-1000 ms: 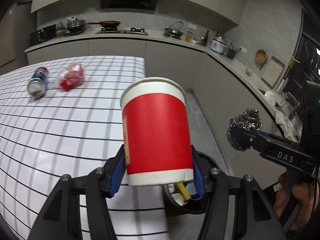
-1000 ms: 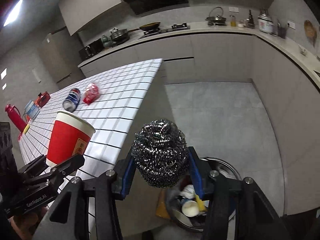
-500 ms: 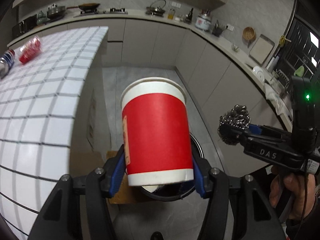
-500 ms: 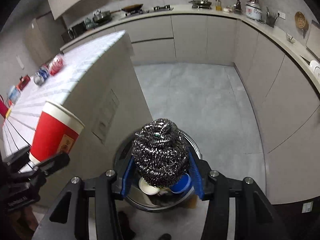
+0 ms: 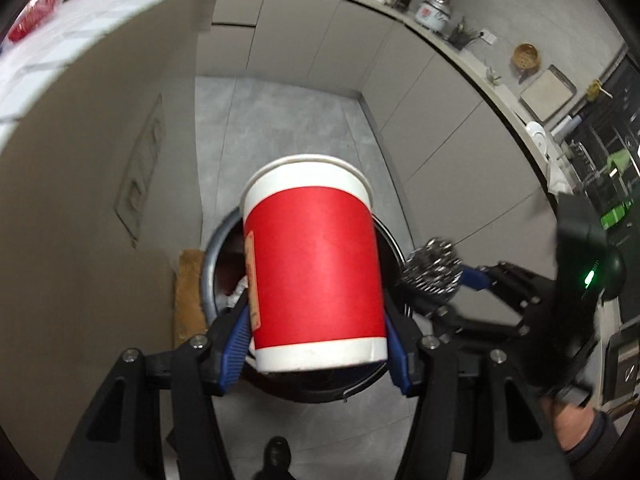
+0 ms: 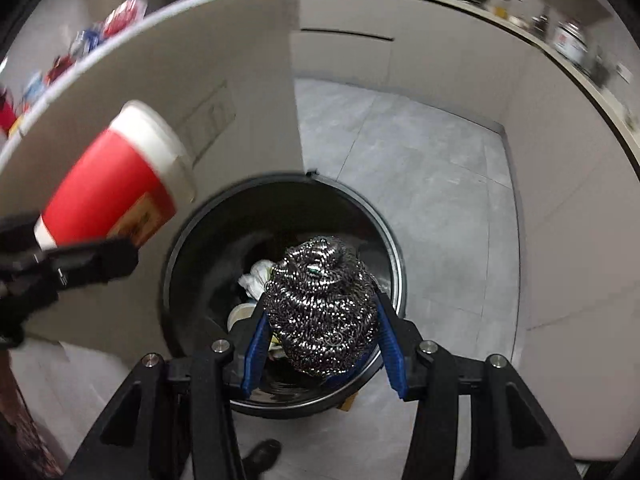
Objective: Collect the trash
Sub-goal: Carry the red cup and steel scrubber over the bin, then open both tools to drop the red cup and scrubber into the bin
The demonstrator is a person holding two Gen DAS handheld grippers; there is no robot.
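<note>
Carrying two pieces of trash over an open bin (image 6: 394, 264) on the kitchen floor, a person holds one pair of tongs in each hand. The step in hand looks like the drop: both items hang above or beside the bin's mouth, neither let go yet.

Left tongs (image 5: 318, 344) are clamped on a cup (image 5: 314, 264), blue pads pressing its lower sides. It is a red paper cup with a white rim and white base band, and a small label down one side. It points forward and down, its base toward the camera, above the near half of the bin.

Right tongs (image 6: 322, 338) are closed tight on a scourer (image 6: 322, 308), a rounded ball of shiny coiled steel wire. From the right wrist view it sits squarely over the bin's opening.

Inside the dark, round bin lie white crumpled paper and a pale cup or lid. A flat piece of cardboard (image 5: 188, 296) stands just beside it.

Next, each pair of tongs likely needs only to open. The scourer should fall straight in. The cup, judged from the left view, may want easing forward so it clears the rim.

Behind, a white gridded desk (image 5: 80, 32) carries more trash, including a red wrapper (image 5: 34, 24).
</note>
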